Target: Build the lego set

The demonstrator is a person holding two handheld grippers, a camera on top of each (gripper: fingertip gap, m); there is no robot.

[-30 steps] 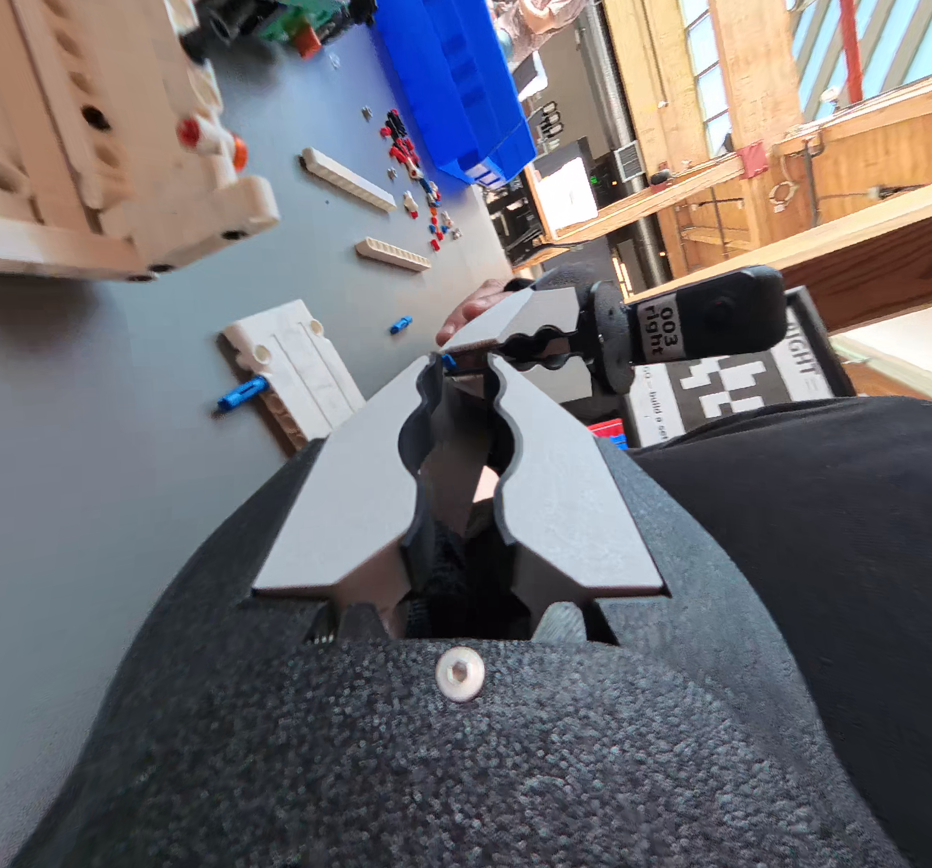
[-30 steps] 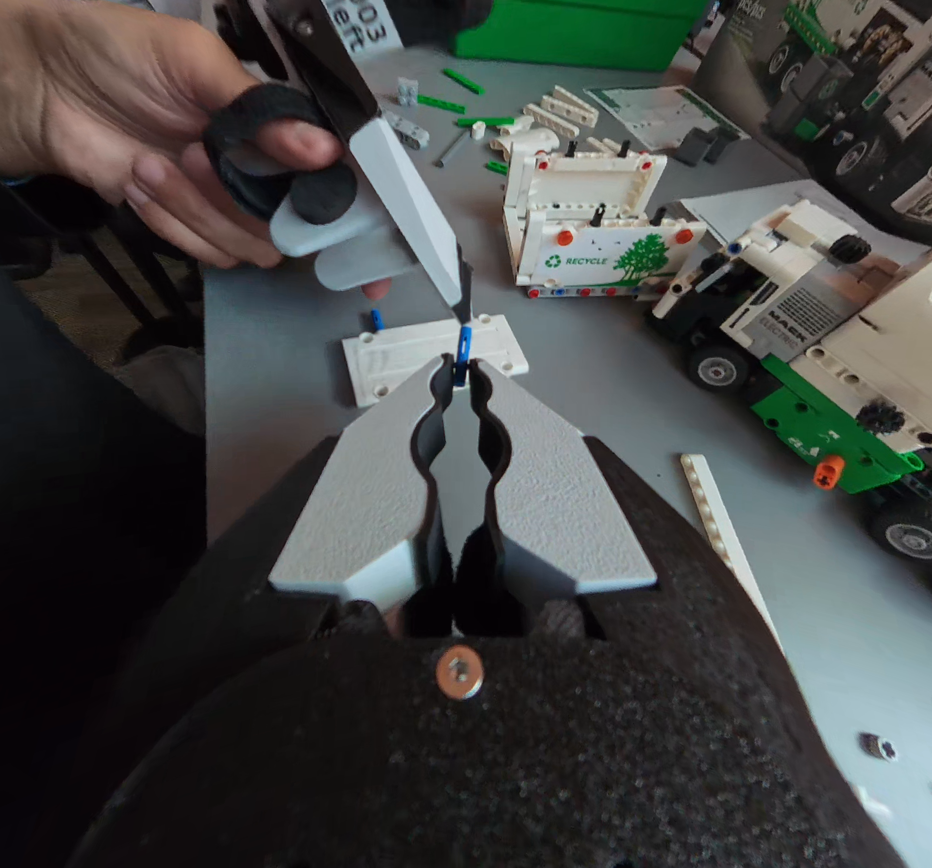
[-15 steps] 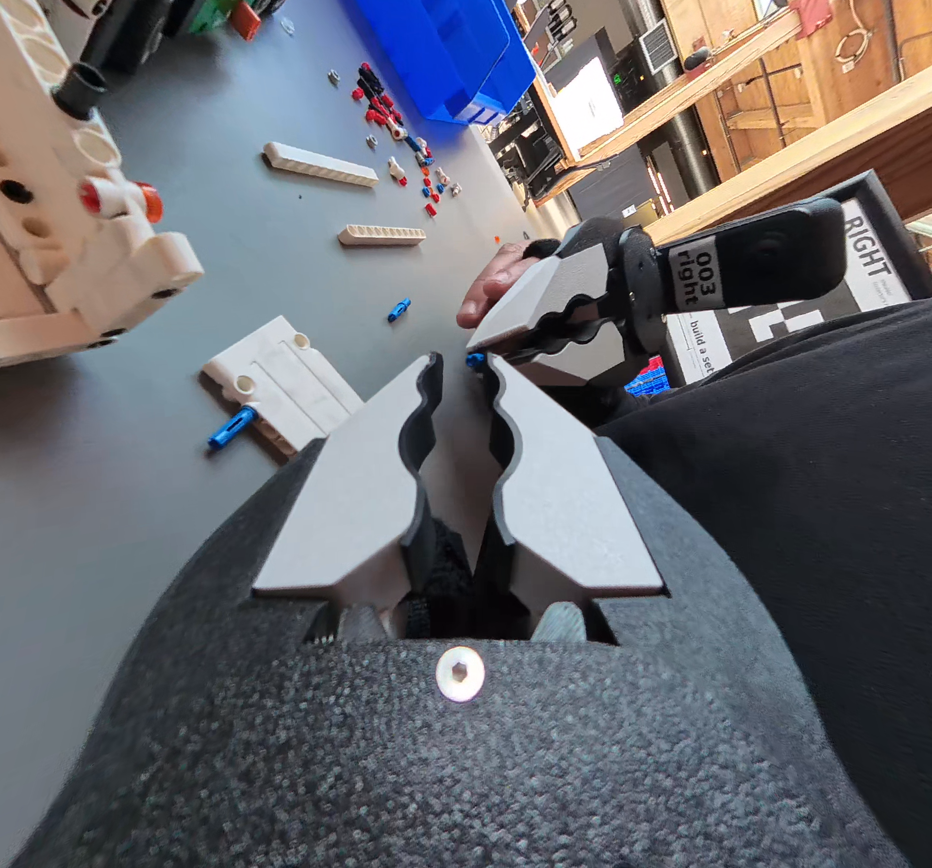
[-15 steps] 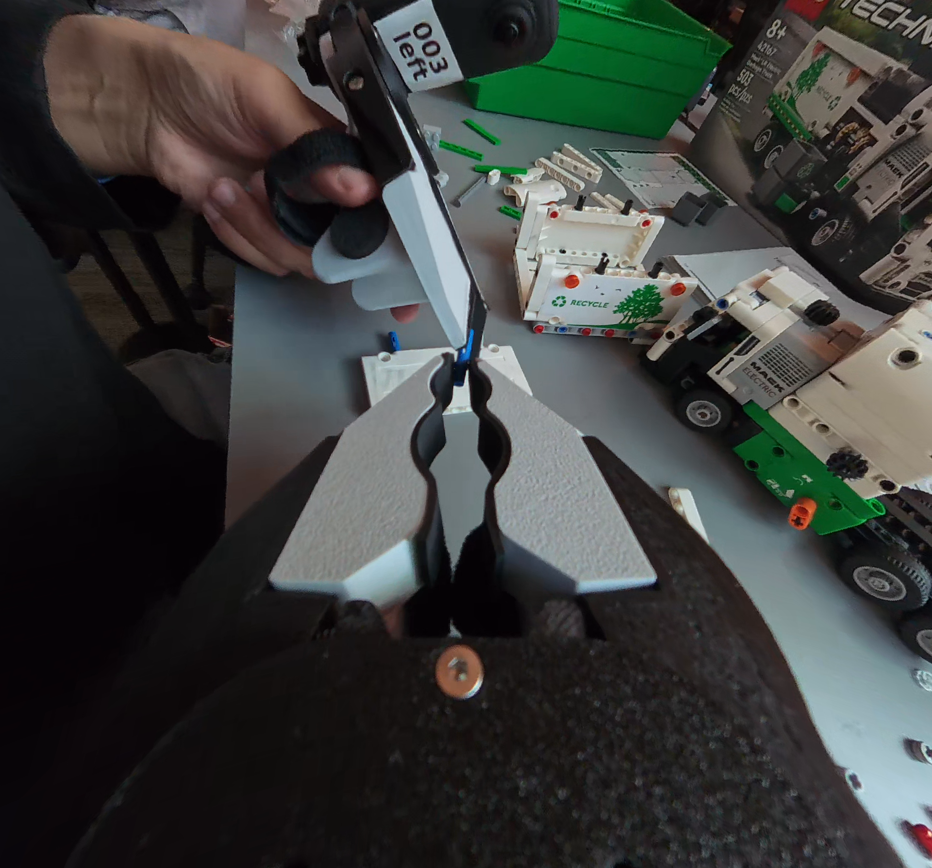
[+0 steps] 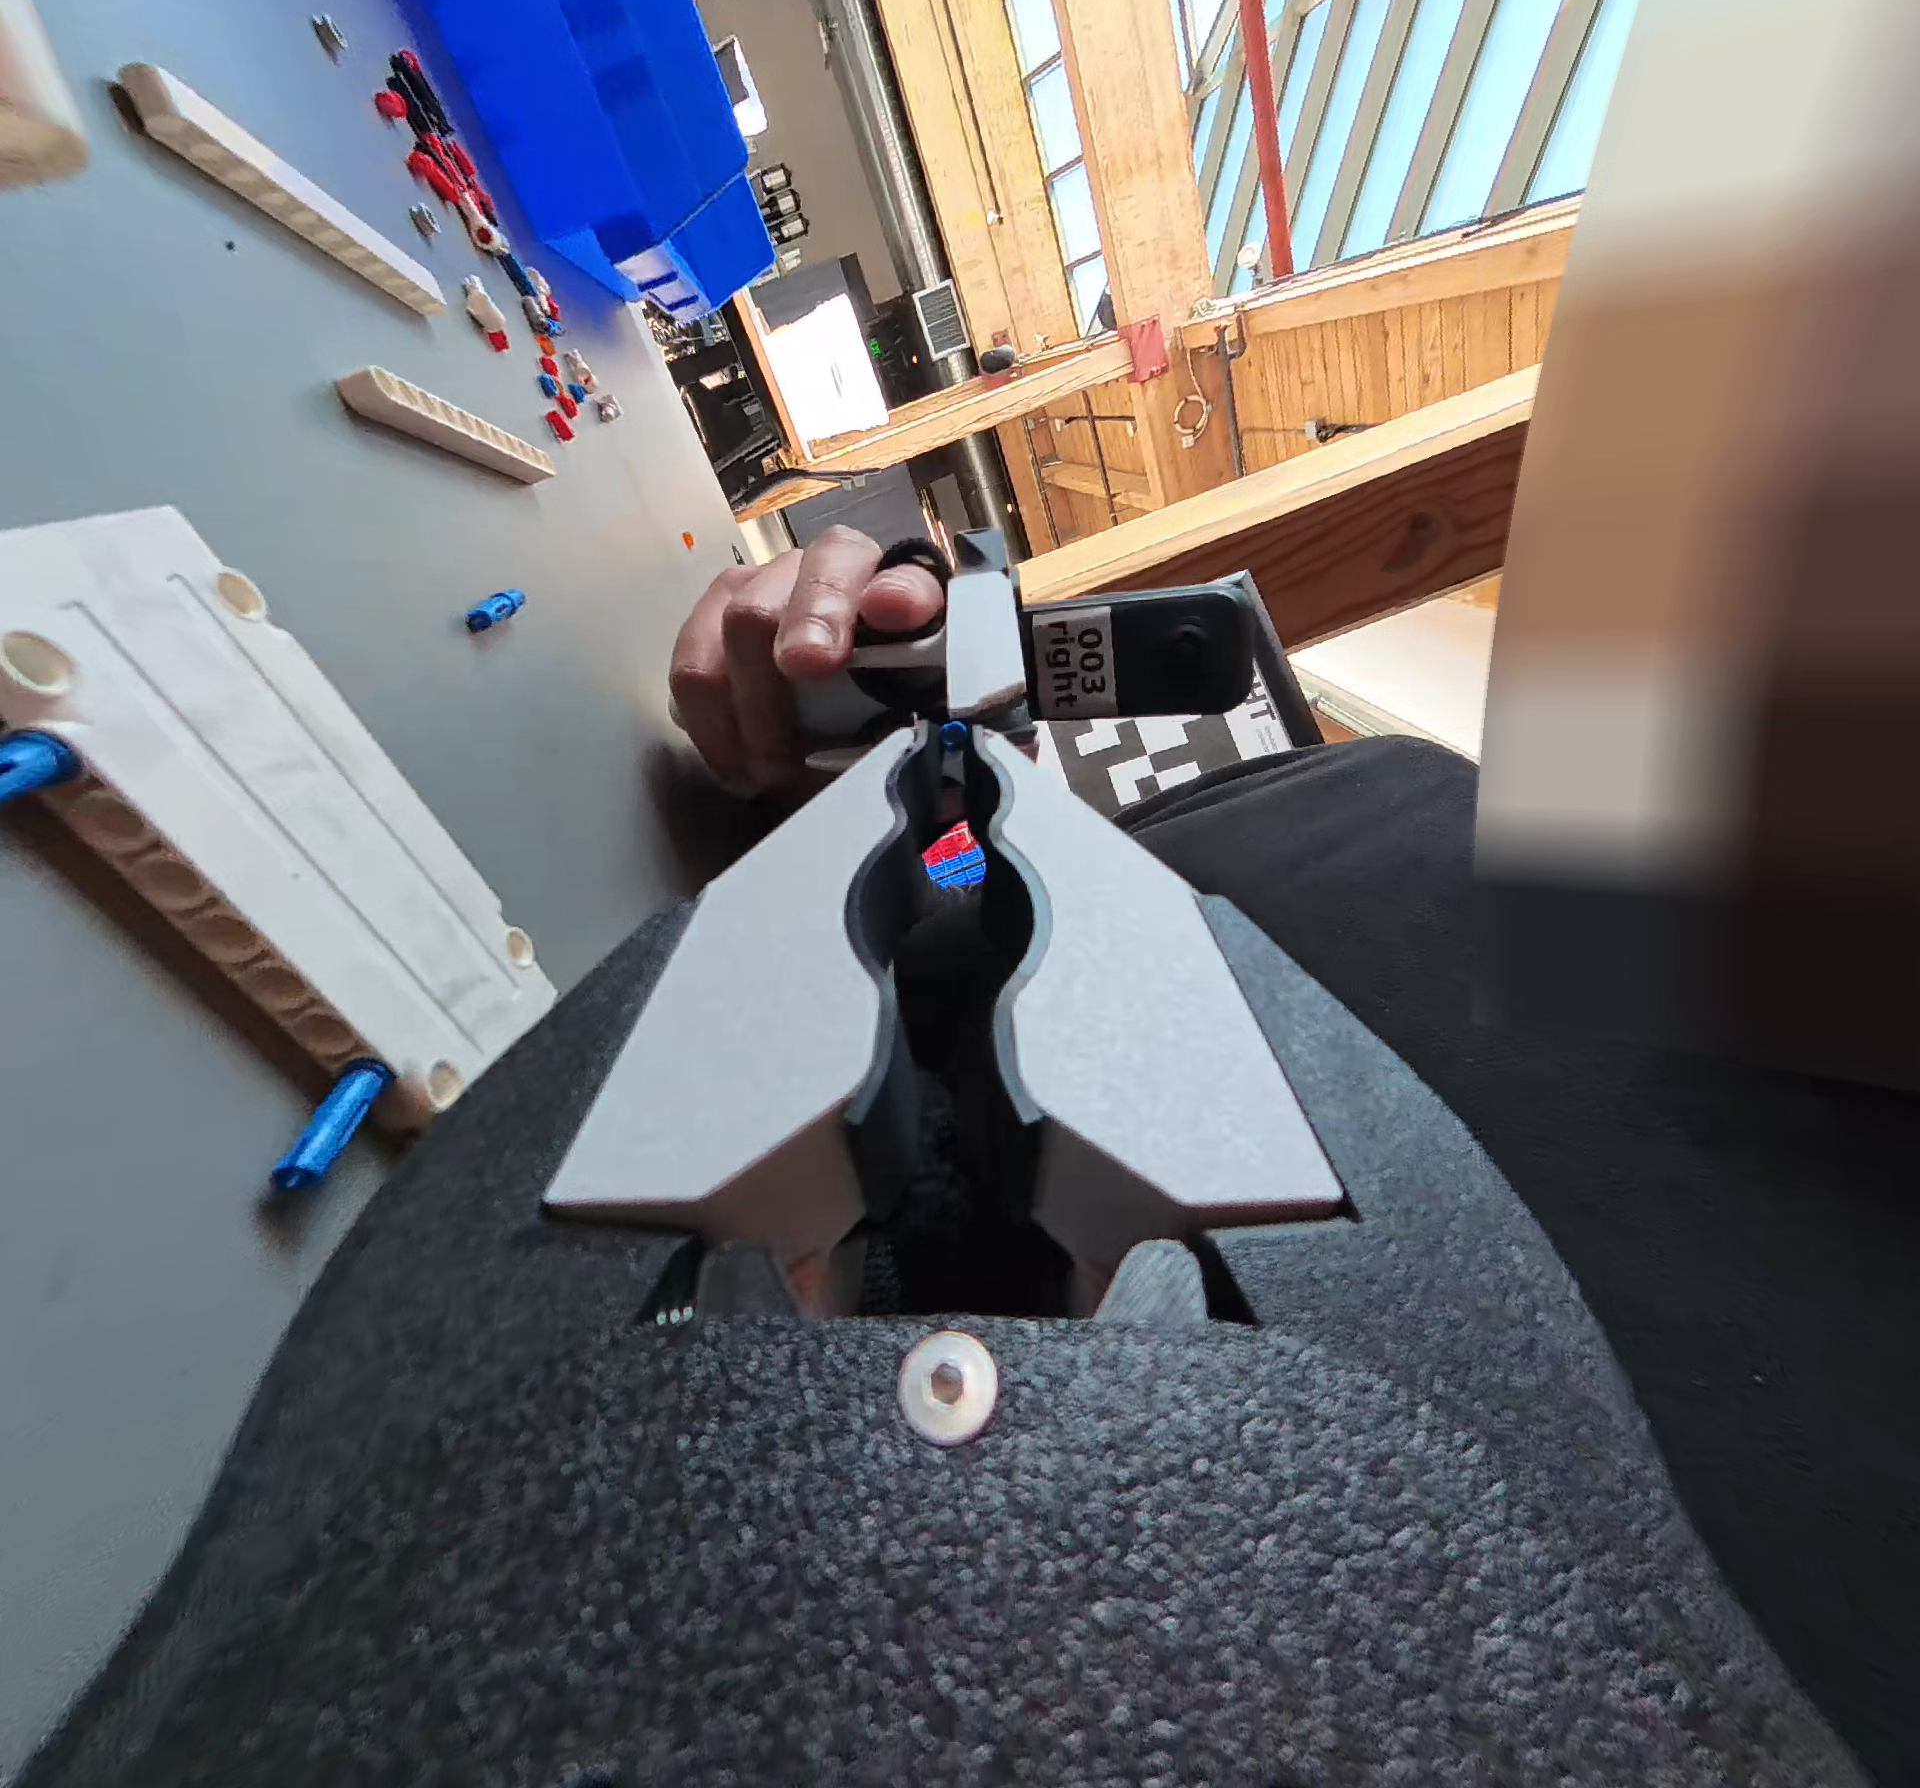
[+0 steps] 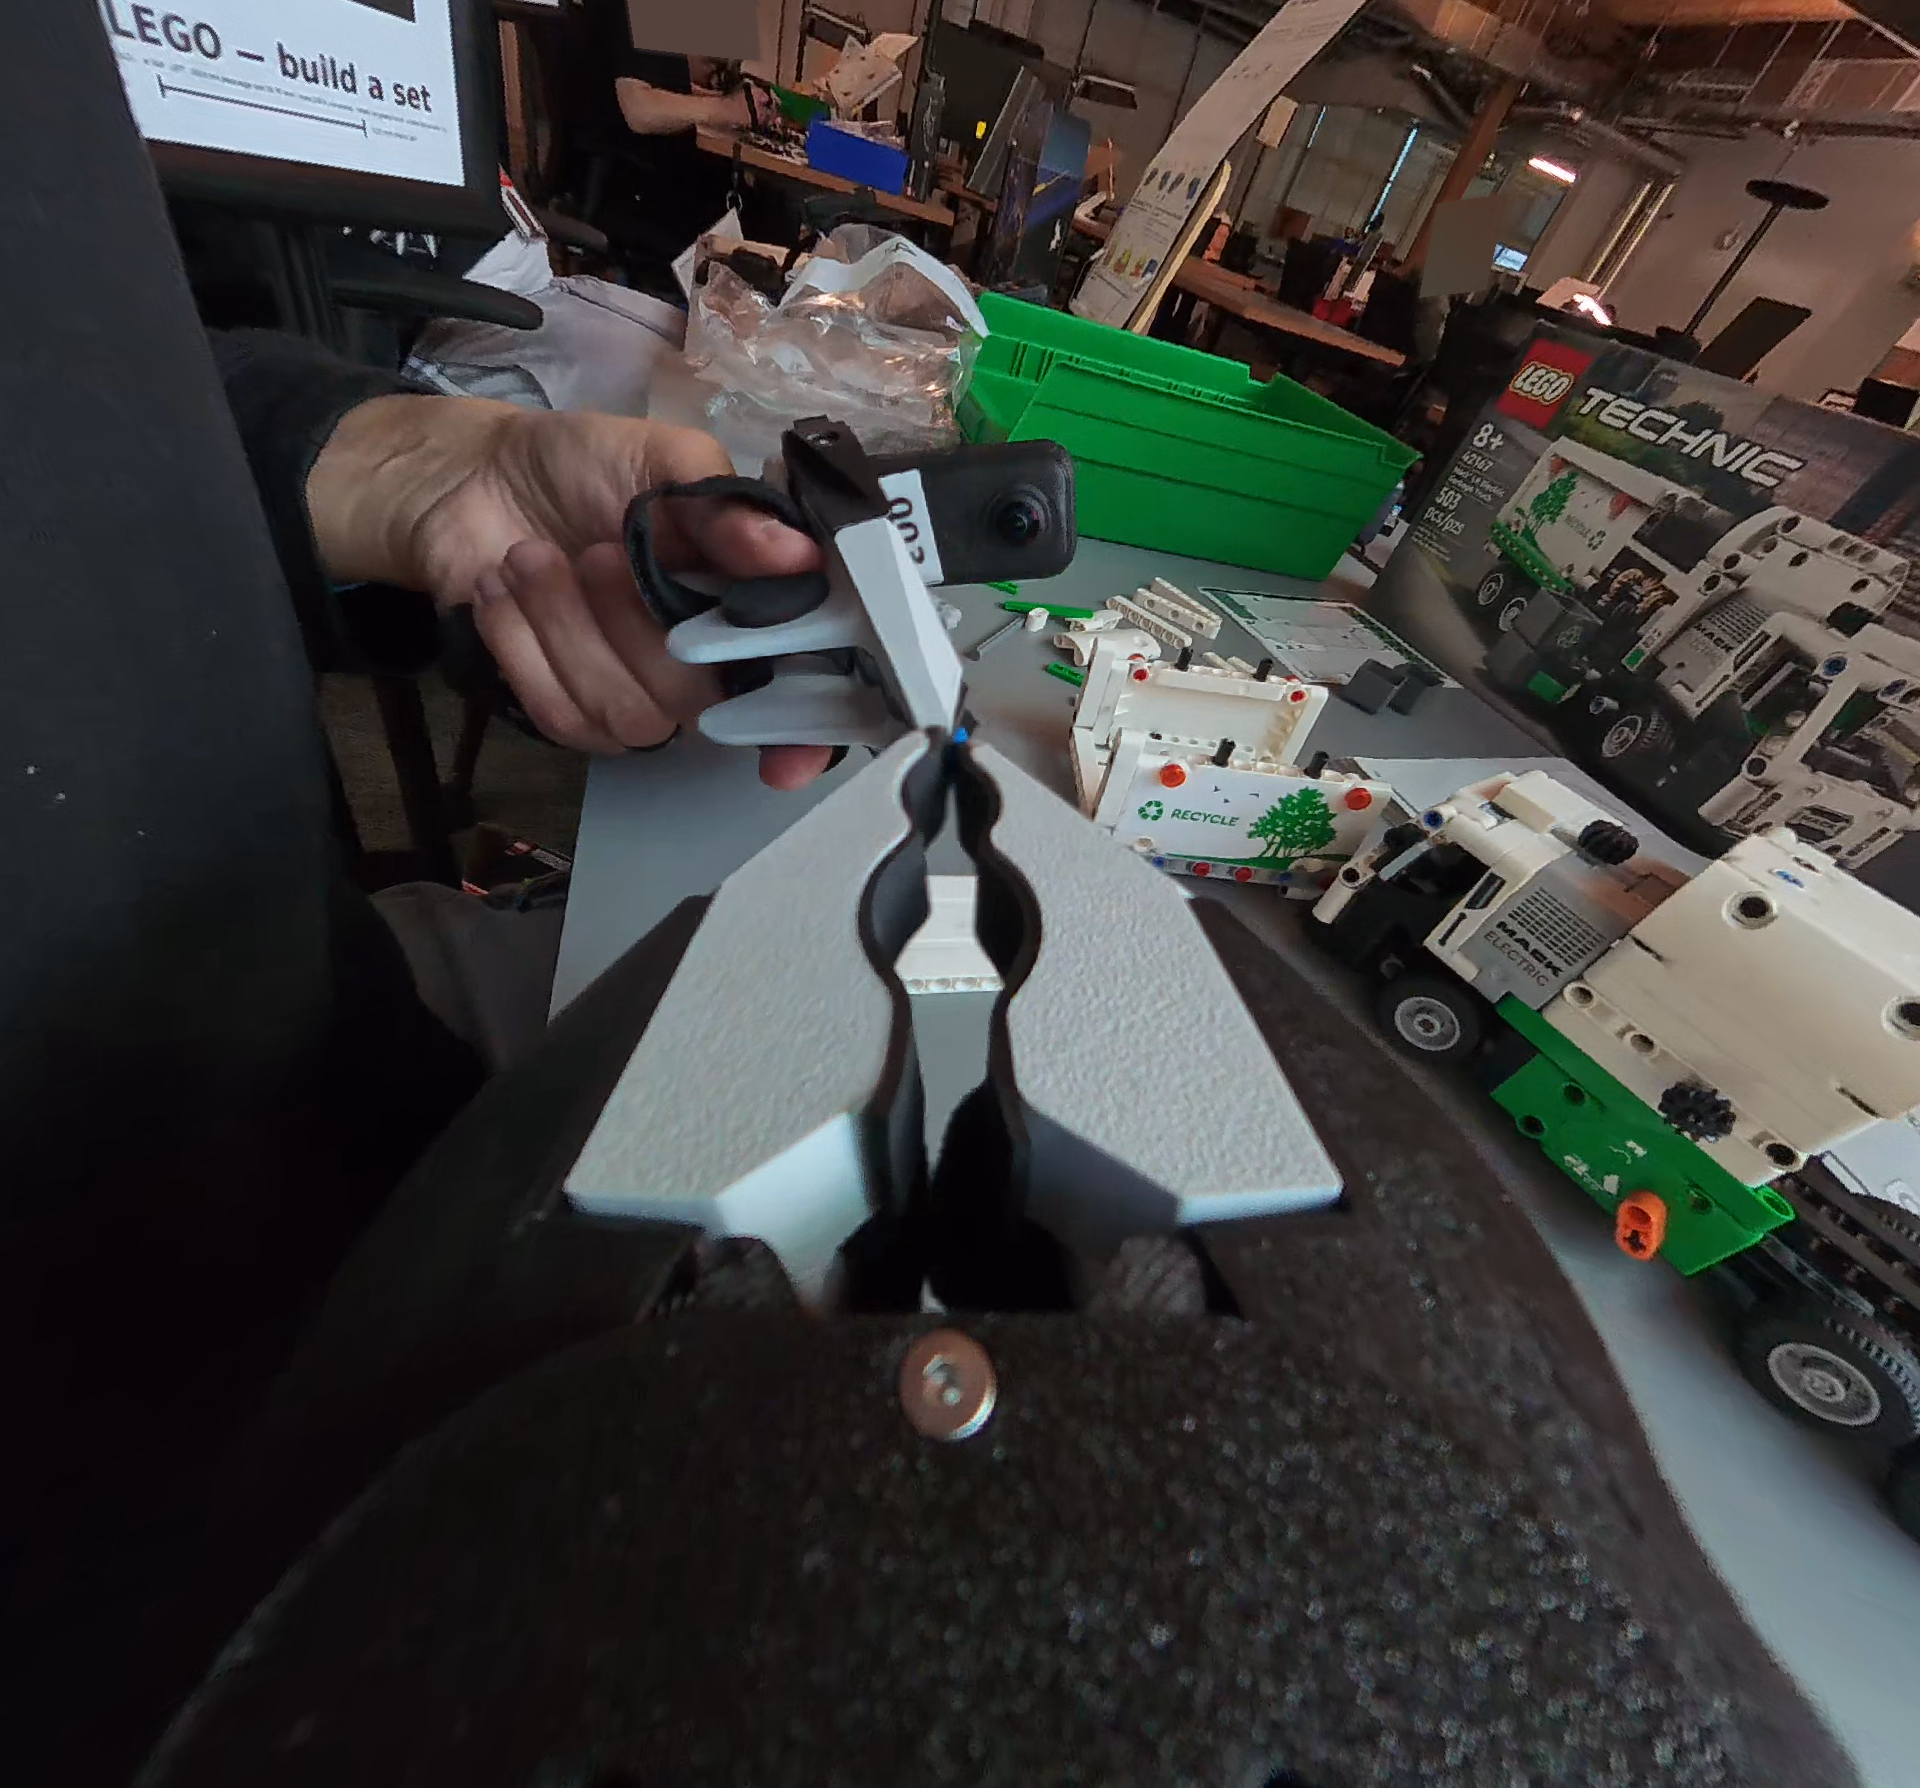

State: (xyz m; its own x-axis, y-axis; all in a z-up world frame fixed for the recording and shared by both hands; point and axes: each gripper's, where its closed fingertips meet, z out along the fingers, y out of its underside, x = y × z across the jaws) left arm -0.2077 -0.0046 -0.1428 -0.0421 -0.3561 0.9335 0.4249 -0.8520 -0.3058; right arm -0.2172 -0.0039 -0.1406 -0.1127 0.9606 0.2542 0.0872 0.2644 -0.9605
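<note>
A small blue pin (image 5: 951,732) is held in the air between both grippers, which meet tip to tip. My left gripper (image 5: 948,741) has its jaws narrowed around the pin's end. My right gripper (image 6: 943,751) is shut on the same pin (image 6: 962,732). A white panel (image 5: 260,803) lies on the grey table (image 5: 156,367) with two blue pins (image 5: 332,1125) in its edge. It shows between the right fingers too (image 6: 951,928). The part-built white and green truck (image 6: 1662,990) and a white container body (image 6: 1216,762) stand to the right.
A blue bin (image 5: 582,55), two white beams (image 5: 447,424), a loose blue pin (image 5: 496,609) and small red and blue parts (image 5: 457,180) lie on the table. A green bin (image 6: 1174,460), the set's box (image 6: 1683,575) and plastic bags (image 6: 821,336) stand at the back.
The left gripper has turned to face the right one head-on and its jaws have closed in around the pin. Both grippers have risen above the table.
</note>
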